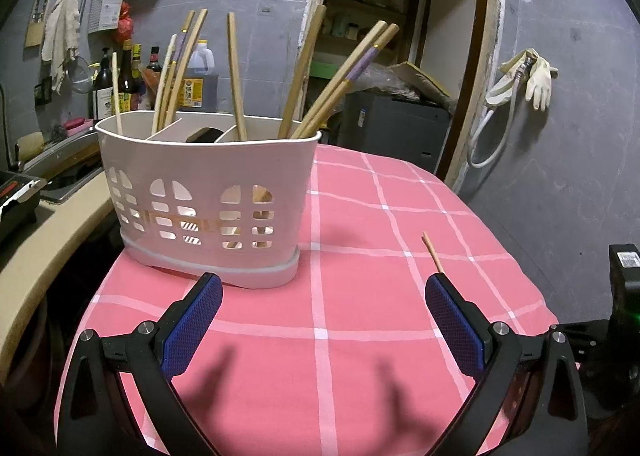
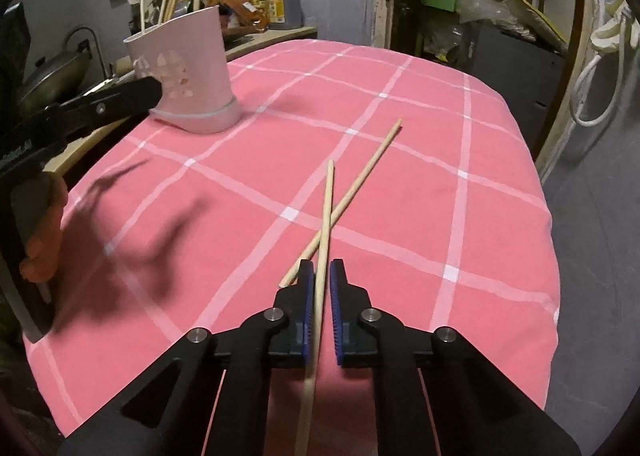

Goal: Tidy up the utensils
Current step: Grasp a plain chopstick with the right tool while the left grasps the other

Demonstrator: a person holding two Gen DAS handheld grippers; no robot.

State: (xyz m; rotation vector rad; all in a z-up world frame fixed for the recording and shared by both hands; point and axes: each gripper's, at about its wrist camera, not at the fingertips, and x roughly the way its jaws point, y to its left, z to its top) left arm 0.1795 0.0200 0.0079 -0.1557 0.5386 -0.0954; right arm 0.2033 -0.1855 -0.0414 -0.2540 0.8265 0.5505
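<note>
A white perforated utensil holder (image 1: 208, 191) stands on the pink checked tablecloth with several wooden chopsticks leaning in its compartments. My left gripper (image 1: 322, 290) hovers open just in front of it, nothing between its blue pads. In the right wrist view, my right gripper (image 2: 322, 276) is shut on a pale wooden chopstick (image 2: 327, 211) that runs forward between its pads. A second chopstick (image 2: 362, 177) lies crossed under the first on the cloth. The holder (image 2: 188, 67) stands far left, with the left gripper's black finger (image 2: 120, 97) beside it. One chopstick tip (image 1: 431, 252) shows above the left gripper's right finger.
The table (image 2: 460, 135) is rounded and drops off at right and front. A beige counter (image 1: 48, 232) with a sink and bottles (image 1: 120, 75) borders the left side. A doorway and dark cabinet (image 1: 392, 123) stand behind. A hand (image 2: 40, 240) holds the left gripper's handle.
</note>
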